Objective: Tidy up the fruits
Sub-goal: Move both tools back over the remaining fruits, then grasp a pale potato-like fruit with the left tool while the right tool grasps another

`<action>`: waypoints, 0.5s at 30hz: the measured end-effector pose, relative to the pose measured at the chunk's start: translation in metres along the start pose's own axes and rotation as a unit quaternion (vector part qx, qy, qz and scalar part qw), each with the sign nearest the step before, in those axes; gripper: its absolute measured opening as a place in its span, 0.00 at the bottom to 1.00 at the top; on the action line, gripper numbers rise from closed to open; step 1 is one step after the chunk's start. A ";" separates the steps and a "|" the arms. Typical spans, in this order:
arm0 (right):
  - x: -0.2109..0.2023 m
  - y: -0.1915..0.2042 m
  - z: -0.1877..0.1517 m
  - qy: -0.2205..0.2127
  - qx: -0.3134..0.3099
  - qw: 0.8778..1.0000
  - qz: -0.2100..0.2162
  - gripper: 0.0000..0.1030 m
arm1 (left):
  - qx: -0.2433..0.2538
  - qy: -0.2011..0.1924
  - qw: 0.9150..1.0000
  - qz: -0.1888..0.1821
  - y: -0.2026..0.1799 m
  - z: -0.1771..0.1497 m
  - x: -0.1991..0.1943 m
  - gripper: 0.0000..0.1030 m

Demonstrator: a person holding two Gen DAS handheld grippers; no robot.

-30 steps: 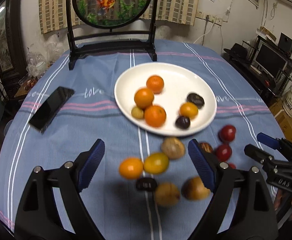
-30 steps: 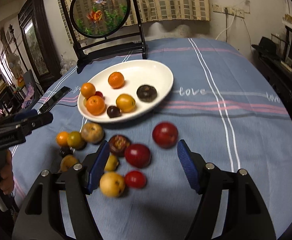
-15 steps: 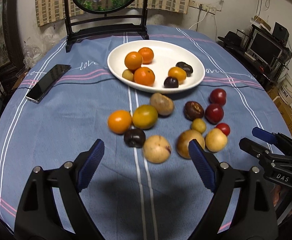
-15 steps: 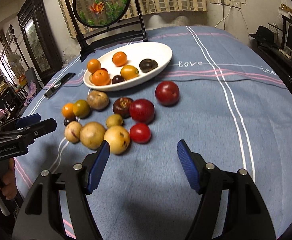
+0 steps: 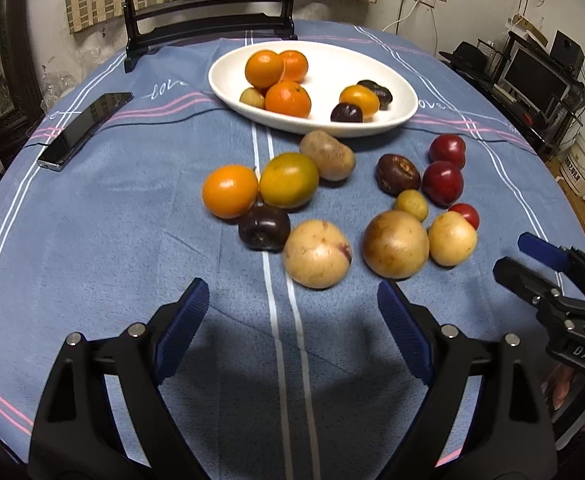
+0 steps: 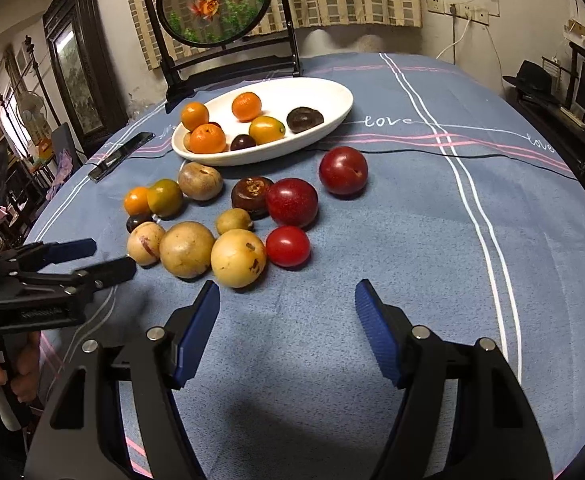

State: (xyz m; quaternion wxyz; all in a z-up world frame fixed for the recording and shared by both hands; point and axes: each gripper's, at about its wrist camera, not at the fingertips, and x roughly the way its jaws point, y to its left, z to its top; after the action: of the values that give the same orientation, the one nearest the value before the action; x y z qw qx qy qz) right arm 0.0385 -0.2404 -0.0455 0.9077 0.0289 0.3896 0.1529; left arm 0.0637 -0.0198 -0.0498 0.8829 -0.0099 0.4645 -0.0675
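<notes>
Both hand-held tools hang over a blue striped tablecloth (image 5: 92, 240) with nothing between their blue pads. The left gripper (image 5: 288, 312) stands spread wide and empty; the right gripper (image 6: 288, 312) is likewise parted and carries nothing.

From the left gripper, the nearest loose fruit is a pale yellow round fruit (image 5: 317, 254) at about 12 o'clock, just beyond the fingertips, with a larger brownish-yellow fruit (image 5: 395, 244) at 1 o'clock beside it and a dark plum (image 5: 264, 227) at 11 o'clock. These fruits are near round, so no long axis governs the approach.

From the right gripper, a spotted yellow fruit (image 6: 238, 258) lies at 11 o'clock, nearly touching the left pad's tip, and a small red tomato (image 6: 288, 246) sits at 12 o'clock. Two dark red plums (image 6: 292, 202) lie farther out. The likely destination, a white oval plate (image 5: 404, 96) already holding oranges (image 5: 288, 99) and darker fruit, lies at 12 o'clock beyond the scattered pile, its long axis running across the left view.

The left view alone shows a black phone (image 5: 86, 130) in full at 10 o'clock. The right view alone shows the goldfish panel (image 6: 216, 4) whole, and the hand (image 6: 20, 376) gripping the left tool's handle.
</notes>
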 end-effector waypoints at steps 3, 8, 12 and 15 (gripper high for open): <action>-0.002 0.001 0.000 -0.007 -0.003 1.000 0.005 0.69 | 0.008 0.010 1.000 0.002 -0.003 -0.004 0.007 0.85; 0.001 0.002 -0.001 -0.004 -0.006 1.000 0.011 0.69 | 0.012 0.016 1.000 0.009 -0.006 -0.007 0.015 0.83; 0.003 0.002 -0.004 0.002 -0.006 1.000 0.018 0.68 | 0.015 0.018 1.000 0.018 -0.009 -0.004 0.020 0.73; 0.002 0.001 -0.005 0.004 -0.007 1.000 0.019 0.68 | 0.011 0.020 0.999 0.022 -0.010 0.003 0.023 0.68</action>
State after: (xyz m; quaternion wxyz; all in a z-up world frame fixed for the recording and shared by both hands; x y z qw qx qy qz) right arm 0.0361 -0.2395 -0.0504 0.9035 0.0294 0.3911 0.1727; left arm 0.0777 -0.0327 -0.0662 0.8746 0.0115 0.4818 -0.0531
